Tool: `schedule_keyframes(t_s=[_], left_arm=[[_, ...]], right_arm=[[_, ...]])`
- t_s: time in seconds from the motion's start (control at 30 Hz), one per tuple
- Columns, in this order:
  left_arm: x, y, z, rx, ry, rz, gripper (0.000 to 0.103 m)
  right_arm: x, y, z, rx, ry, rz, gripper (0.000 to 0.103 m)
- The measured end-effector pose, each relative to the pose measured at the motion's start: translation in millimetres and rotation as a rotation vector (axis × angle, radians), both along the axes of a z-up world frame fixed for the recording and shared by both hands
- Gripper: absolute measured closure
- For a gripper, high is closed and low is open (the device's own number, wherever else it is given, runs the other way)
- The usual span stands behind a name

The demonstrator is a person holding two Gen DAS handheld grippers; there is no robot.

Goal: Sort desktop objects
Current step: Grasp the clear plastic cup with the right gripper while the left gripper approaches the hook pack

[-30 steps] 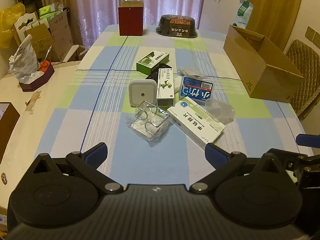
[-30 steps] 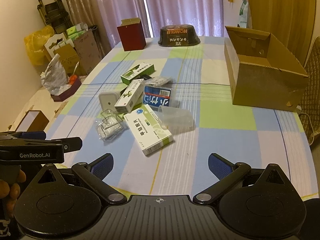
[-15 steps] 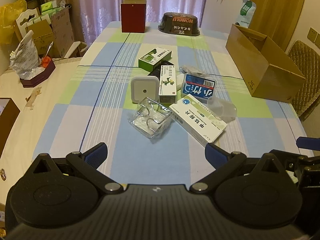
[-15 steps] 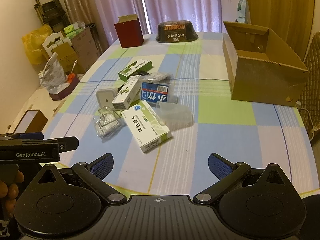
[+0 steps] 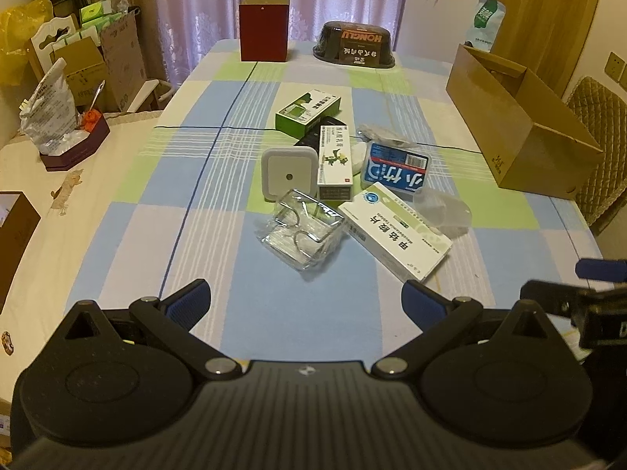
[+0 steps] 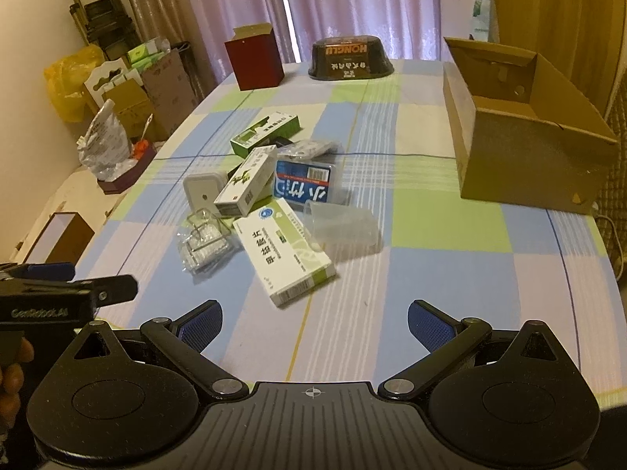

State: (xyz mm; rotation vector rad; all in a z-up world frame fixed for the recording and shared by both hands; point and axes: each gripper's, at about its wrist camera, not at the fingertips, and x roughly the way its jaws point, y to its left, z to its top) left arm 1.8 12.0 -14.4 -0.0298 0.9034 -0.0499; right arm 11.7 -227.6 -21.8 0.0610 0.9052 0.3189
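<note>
My left claw (image 5: 303,301) hangs over the near edge of the desk (image 5: 298,337), its blue pads spread wide with nothing between them. My right claw (image 6: 313,323) is just as wide apart and empty, hovering beside it over the checked cloth.

The clutter lies in one heap mid-desk. Nearest me is a crinkled clear packet (image 5: 303,231), touching a long white-and-green medicine box (image 5: 395,231) that lies at a slant. A clear plastic cup (image 6: 343,221) lies on its side just beside that box. Behind them a white square night-light (image 5: 289,174) stands against a narrow white box (image 5: 334,160) with a green figure printed on it. A blue-and-white pack (image 5: 395,170) lies to its right, a green box (image 5: 307,111) further back, partly over something black.

An open cardboard box (image 6: 525,133) sits well apart on the right side. At the far end stand a dark red box (image 5: 264,27) and a dark upturned bowl (image 5: 354,45).
</note>
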Motion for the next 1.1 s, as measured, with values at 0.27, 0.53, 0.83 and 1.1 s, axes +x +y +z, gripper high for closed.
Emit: schedule_keyframes(t_s=[0.27,0.53,0.83,1.1], left_arm=[[18,6,-12,0.008,0.018,-0.006,0.001],[42,7,-29,0.005,0.035,-0.026,0.001],[62,7,-42,-0.023,0.034,-0.047,0.001],[76,10,-51,-0.027,0.040,-0.081,0.001]], right_arm=[[46,-4,-20,0.017,0.007,0.041,0.000],[95,-10,-46,0.061,0.037,0.062,0.000],[130,-19,-70,0.116,0.052,0.083,0.000],[145,-22,-83,0.186,0.096,0.087,0.000]])
